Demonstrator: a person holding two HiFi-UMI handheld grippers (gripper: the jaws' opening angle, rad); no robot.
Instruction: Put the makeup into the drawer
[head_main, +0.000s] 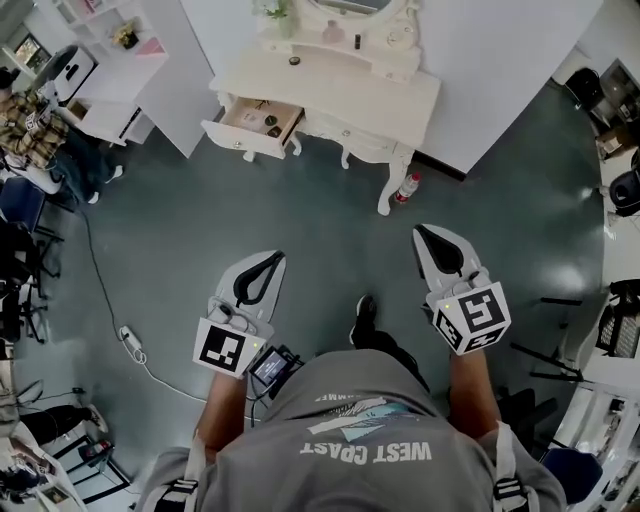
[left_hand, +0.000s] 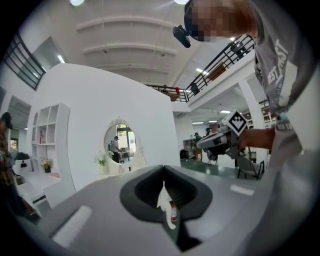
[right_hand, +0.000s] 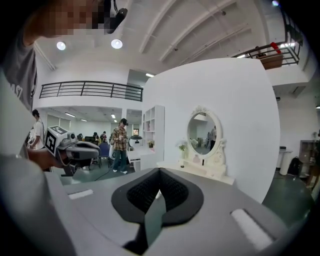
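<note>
Head cam points steeply down from the person's head: left claw (head_main: 274, 256) and right claw (head_main: 424, 232) close, vanity bench (head_main: 340, 90) well off up top. Each claw cam rides behind its own jaws, facing about level; both catch the bench's mirror (left_hand: 119, 144) from afar.

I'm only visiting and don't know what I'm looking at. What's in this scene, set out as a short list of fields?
Setting: dark floor, with a white dressing table some way ahead
Drawer: drawer pulled open, small items inside, too small to name
On the floor: bottle with red on it, beside a table leg
Left tongs: shut, holding nothing
Right tongs: shut, holding nothing
Task so far: nothing picked up yet
</note>
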